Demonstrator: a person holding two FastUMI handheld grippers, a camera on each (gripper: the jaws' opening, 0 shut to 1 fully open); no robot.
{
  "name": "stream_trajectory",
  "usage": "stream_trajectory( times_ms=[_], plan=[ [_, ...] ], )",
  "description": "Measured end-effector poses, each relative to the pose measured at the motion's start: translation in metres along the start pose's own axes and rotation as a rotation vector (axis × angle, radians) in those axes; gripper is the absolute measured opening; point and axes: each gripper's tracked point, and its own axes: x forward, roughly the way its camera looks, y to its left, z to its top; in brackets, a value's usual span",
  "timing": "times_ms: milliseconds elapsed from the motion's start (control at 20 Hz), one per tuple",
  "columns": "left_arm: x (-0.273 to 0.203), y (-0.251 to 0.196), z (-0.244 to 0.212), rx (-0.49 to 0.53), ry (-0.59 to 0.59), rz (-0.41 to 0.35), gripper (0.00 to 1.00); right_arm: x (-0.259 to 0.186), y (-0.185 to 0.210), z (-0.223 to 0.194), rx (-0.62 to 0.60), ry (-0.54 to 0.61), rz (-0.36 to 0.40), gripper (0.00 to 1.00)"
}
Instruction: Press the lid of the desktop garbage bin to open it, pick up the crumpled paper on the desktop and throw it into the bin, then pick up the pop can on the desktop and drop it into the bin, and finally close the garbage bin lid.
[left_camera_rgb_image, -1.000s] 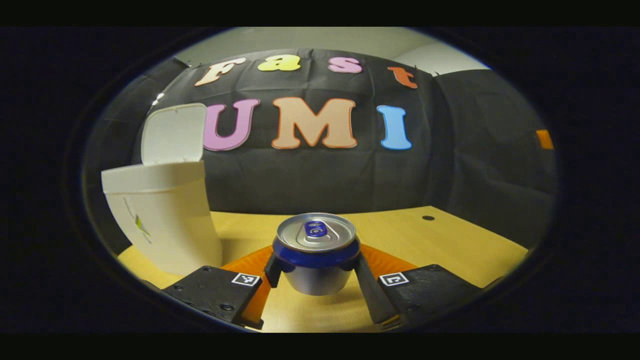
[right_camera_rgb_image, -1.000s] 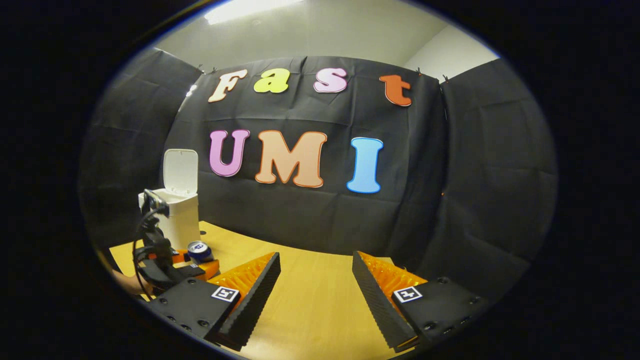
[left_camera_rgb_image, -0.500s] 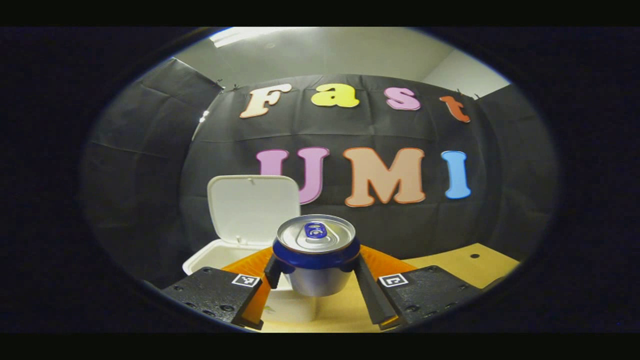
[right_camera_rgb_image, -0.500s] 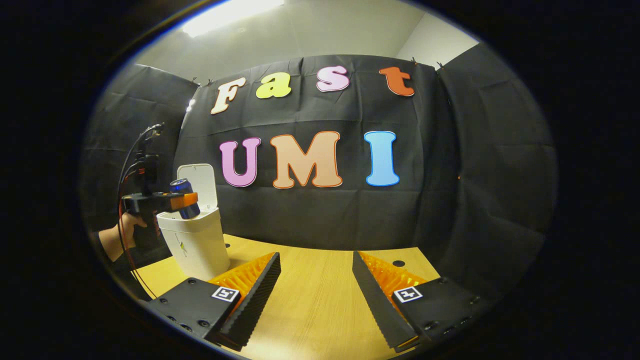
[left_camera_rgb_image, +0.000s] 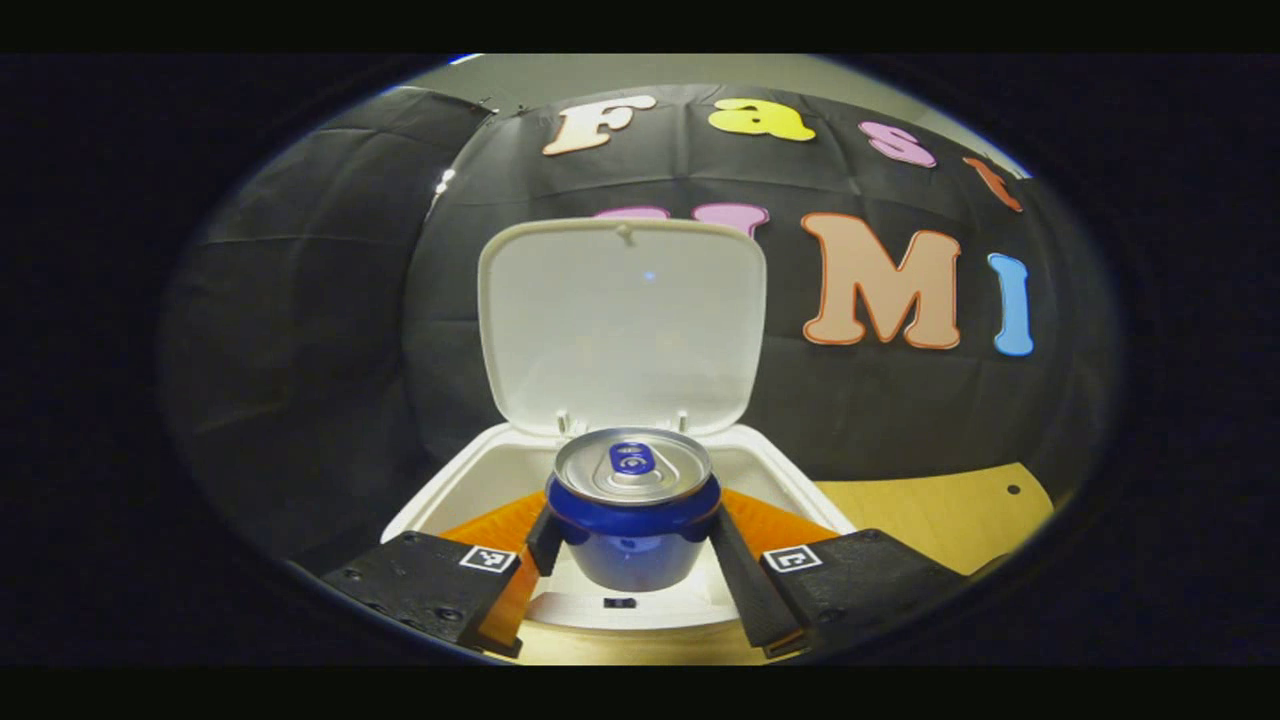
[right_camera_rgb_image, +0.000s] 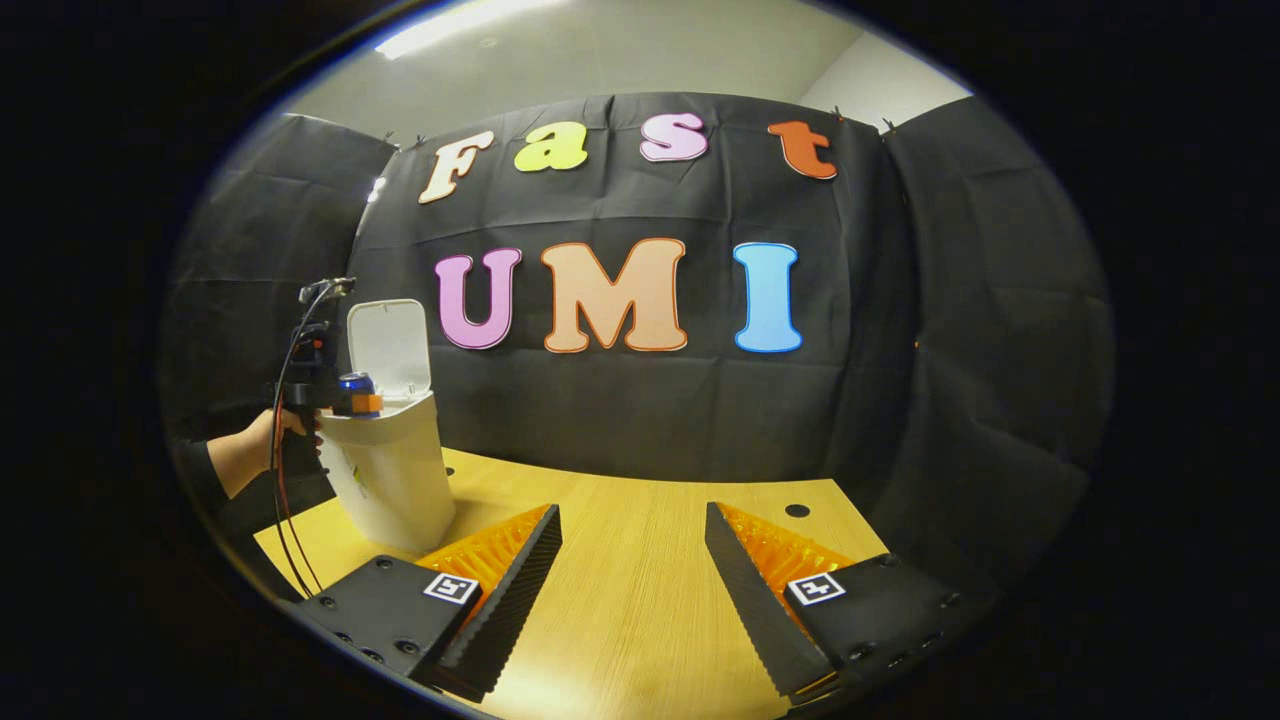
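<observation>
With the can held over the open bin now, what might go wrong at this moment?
1. The left gripper holds the pop can upright near the bin's front rim; released here, it may strike the rim and fall onto the table.
2. The raised lid stands close behind, so pushing forward could knock it.

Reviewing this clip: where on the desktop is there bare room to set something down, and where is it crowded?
Bare wood runs from the right claw to the booth wall, bordered left by the garbage bin and right by a small hole in the desktop. It is crowded over the bin's mouth: the left claw holds the pop can there, before the raised lid.
</observation>
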Motion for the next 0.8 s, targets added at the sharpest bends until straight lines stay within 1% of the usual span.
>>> stream_trajectory(
  times_ms=[50, 100, 200, 300, 350, 500, 550, 600, 650, 700, 800],
  plan=[
    [0.000, 0.001, 0.010, -0.005, -0.042, 0.003, 0.79, 0.000, 0.003, 0.002, -0.006, 0.001, 0.003, 0.96],
    [0.003, 0.001, 0.010, -0.001, -0.035, 0.006, 0.79, 0.000, 0.004, 0.003, -0.010, -0.002, 0.004, 0.96],
    [0.001, 0.005, 0.008, -0.002, -0.044, 0.023, 0.88, -0.002, 0.005, 0.006, -0.011, -0.008, 0.006, 0.96],
    [-0.007, 0.008, 0.021, 0.004, -0.074, 0.034, 0.91, -0.001, 0.006, 0.007, -0.013, -0.009, 0.007, 0.96],
    [-0.013, 0.006, 0.033, 0.015, -0.104, 0.029, 0.91, -0.001, 0.006, 0.008, -0.012, -0.011, 0.006, 0.96],
    [-0.030, 0.002, 0.091, 0.056, -0.207, 0.011, 0.91, -0.003, 0.006, 0.009, -0.005, -0.018, 0.008, 0.96],
    [-0.034, 0.000, 0.110, 0.056, -0.233, 0.002, 0.90, -0.003, 0.007, 0.011, -0.002, -0.021, 0.008, 0.96],
    [-0.037, -0.003, 0.130, 0.045, -0.250, -0.015, 0.93, -0.003, 0.007, 0.012, 0.003, -0.024, 0.007, 0.96],
    [-0.037, -0.005, 0.150, 0.033, -0.272, -0.031, 0.90, -0.003, 0.007, 0.011, 0.008, -0.026, 0.006, 0.96],
    [-0.035, -0.005, 0.169, 0.024, -0.291, -0.040, 0.90, -0.004, 0.007, 0.009, 0.014, -0.026, 0.003, 0.96],
    [-0.014, 0.000, 0.204, 0.038, -0.303, -0.030, 0.90, -0.004, 0.006, 0.005, 0.028, -0.024, -0.005, 0.96]
  ],
)
